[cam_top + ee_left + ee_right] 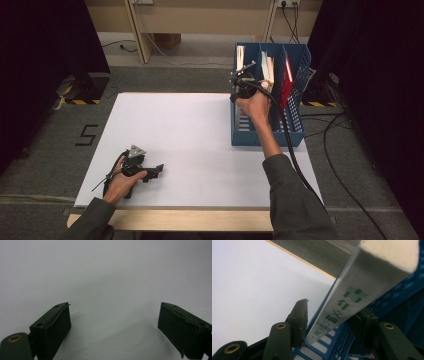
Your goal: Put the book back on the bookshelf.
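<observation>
R gripper [329, 322] is straddling the book [352, 297] spine, jaws spread, prob. not pinching; book risks tipping against rack [295, 75] wall.

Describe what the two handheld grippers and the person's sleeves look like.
Both are black two-jaw tools. The left gripper carries a grey three-cornered plate on top; its dark rectangular pads are fixed with small screws, with a brass-ringed hole nearby. The right gripper trails a thick black cable and has brass-ringed holes on its jaw arms. The person wears dark grey long sleeves.
</observation>
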`<state>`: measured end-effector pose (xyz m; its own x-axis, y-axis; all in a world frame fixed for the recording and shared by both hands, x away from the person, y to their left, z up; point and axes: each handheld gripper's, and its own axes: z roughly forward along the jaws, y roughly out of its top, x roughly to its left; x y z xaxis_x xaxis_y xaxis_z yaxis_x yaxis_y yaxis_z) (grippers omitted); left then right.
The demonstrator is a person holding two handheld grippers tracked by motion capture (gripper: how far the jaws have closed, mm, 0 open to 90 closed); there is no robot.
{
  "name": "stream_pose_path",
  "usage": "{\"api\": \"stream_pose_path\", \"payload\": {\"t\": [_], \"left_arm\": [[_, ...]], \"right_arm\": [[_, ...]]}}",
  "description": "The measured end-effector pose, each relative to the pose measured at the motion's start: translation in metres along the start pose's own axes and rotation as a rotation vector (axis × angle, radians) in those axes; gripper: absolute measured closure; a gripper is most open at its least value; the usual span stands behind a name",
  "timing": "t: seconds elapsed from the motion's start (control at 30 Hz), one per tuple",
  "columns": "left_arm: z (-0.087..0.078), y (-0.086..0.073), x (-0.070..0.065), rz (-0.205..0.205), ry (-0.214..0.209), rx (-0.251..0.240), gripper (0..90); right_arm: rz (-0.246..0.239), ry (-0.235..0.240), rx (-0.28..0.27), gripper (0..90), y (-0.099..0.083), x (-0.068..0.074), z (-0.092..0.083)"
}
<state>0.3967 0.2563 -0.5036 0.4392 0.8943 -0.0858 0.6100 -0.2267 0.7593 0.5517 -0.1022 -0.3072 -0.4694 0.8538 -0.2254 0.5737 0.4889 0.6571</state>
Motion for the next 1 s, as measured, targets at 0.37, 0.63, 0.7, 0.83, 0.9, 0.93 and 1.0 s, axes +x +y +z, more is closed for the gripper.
{"api": "stream_pose_path", "payload": {"t": [0.37, 0.63, 0.7, 0.83, 0.9, 0.93, 1.0], "left_arm": [[0.000, 0.000, 0.000, 0.000, -0.001, 0.001, 10.5], [0.000, 0.000, 0.000, 0.000, 0.000, 0.000, 10.5], [0.000, 0.000, 0.000, 0.001, 0.000, 0.001, 10.4], [0.000, 0.000, -0.001, 0.002, 0.003, 0.001, 10.4], [0.000, 0.000, -0.001, 0.003, 0.003, 0.001, 10.4], [0.000, 0.000, -0.001, 0.003, 0.003, 0.001, 10.4], [0.000, 0.000, -0.001, 0.003, 0.002, 0.001, 10.3]], "right_arm": [[0.044, 0.007, 0.001, 40.6, -0.002, -0.004, -0.002], [0.098, 0.032, 0.004, 34.6, -0.015, -0.014, -0.008], [0.098, 0.029, -0.002, 34.1, -0.019, -0.017, -0.011], [0.111, 0.040, -0.009, 33.3, -0.028, -0.021, -0.016], [0.124, 0.056, -0.014, 33.1, -0.032, -0.023, -0.018], [0.130, 0.065, -0.017, 33.1, -0.035, -0.024, -0.019], [0.143, 0.078, -0.020, 33.0, -0.040, -0.026, -0.020]]}}
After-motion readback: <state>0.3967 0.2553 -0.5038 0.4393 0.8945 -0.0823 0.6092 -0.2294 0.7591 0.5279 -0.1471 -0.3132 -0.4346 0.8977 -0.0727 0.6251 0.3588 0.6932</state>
